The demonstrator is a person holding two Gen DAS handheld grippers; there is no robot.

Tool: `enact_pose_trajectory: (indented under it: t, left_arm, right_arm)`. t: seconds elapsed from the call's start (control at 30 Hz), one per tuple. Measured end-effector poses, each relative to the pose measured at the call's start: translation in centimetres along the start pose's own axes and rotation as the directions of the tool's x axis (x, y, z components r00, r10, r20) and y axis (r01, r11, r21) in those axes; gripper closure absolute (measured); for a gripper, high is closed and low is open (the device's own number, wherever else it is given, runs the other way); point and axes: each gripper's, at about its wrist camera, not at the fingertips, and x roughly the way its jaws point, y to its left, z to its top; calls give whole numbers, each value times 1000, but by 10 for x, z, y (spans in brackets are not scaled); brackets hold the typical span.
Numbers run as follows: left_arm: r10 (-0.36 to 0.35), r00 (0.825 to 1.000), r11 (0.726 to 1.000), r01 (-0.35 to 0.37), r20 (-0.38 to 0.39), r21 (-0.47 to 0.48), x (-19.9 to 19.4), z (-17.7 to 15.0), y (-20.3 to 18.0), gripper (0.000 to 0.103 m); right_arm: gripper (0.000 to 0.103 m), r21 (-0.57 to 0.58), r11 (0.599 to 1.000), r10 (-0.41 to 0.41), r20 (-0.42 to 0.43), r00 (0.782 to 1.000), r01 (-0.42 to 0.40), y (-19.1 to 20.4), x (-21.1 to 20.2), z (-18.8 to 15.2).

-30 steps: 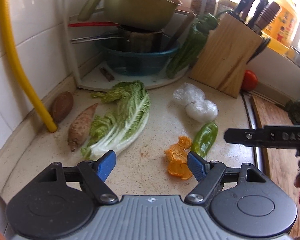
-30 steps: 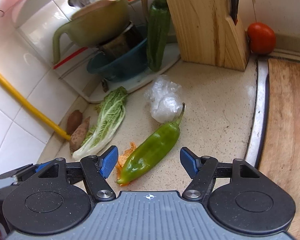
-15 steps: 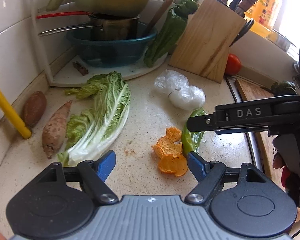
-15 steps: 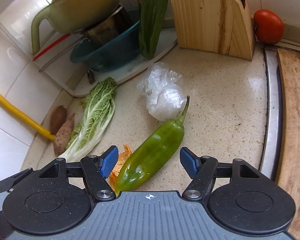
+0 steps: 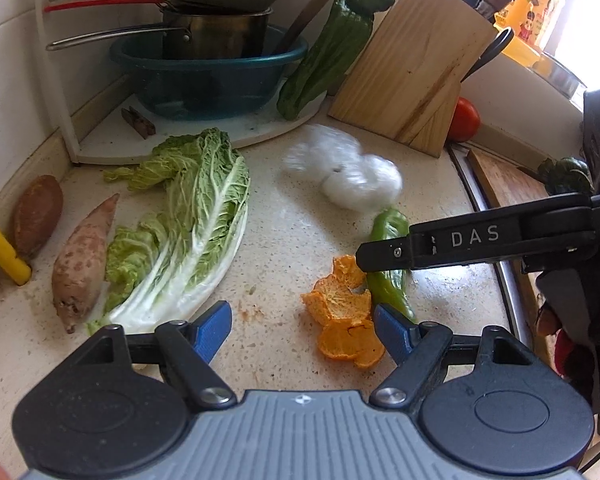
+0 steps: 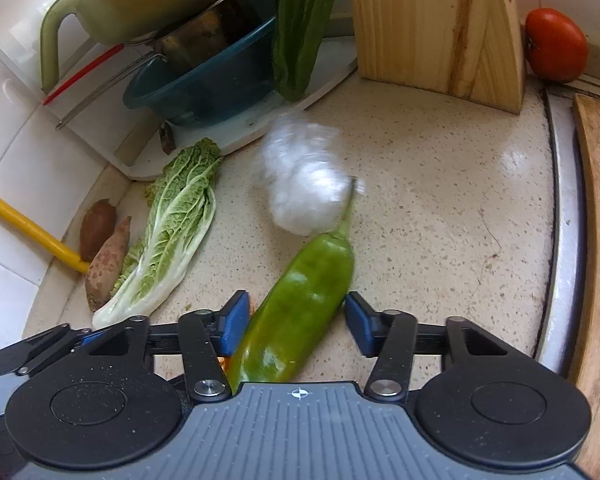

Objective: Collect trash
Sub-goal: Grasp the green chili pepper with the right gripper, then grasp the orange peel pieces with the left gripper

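1. Orange peel (image 5: 342, 320) lies uncollected on the counter (image 5: 284, 232), between the left gripper's (image 5: 302, 326) spread jaws.
2. Right gripper (image 6: 296, 320), jaws apart, straddles the green pepper (image 6: 296, 320), not yet clamped.
3. Crumpled plastic (image 6: 300, 184) remains; nothing looks gathered.

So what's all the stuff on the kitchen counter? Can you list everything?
orange peel: 1 pile, orange, front of counter
green pepper: 1, green, between right gripper's fingers
plastic wrap: 1 clump, white, mid-counter
cabbage leaf: 1, green-white, left
sweet potatoes: 2, brown, far left
knife block: 1, wood, back
tomato: 1, red, beside block
basin: 1, teal, holds pot, corner rack
left gripper: black-blue, open by peel
right gripper: black-blue, around pepper
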Motion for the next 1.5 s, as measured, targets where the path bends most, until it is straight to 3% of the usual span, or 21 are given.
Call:
enact_pose_trajectory:
  t: [0.27,0.5,0.77,0.8,0.9,0.97,1.03,1.13,1.37,1.4,1.5]
  left_arm:
    - [-32,999,999,33,-25,23,9,1,-3,27]
    - [-51,997,997,54,-51,54,24,5,-14,27]
    - [-25,999,994,29,-32,101,39,13,-28,28]
    - [-16,999,994,19,-31,112,39,13,-30,30]
    - [28,999,985,-24,-22,173,39,10,-39,55]
    - [20,999,984,-14,-31,178,38,10,-41,67]
    - [1,999,987,6,-45,159,36,11,-39,86]
    - [-15,998,993,22,-57,116,33,11,-34,90]
    - [-6,999,992,11,-39,127,21,7,-42,92]
    - [-5,999,992,9,-36,125,19,7,-43,92]
    - [1,1000,993,1,-20,115,10,5,-44,92]
  right_arm:
    - [69,-75,997,8,-12,1000,-9,-3,-18,-1]
    - [54,-107,994,-30,-31,999,26,2,-1,5]
    - [59,-142,989,-36,-25,999,32,0,1,12]
    - [59,-163,986,-38,-27,999,33,0,-1,10]
    - [60,-207,977,-49,-36,998,40,0,-7,4]
    - [60,-201,979,-49,-41,998,40,-4,-12,2]
    - [60,-184,982,-49,-38,998,42,-10,-18,-1]
    - [61,-146,989,-32,-32,999,27,-18,-26,-4]
    - [62,-104,995,12,3,1000,-11,-26,-46,-10]
    - [77,-100,995,19,8,1000,-18,-26,-48,-12]
    - [77,-87,995,39,19,999,-38,-28,-55,-14]
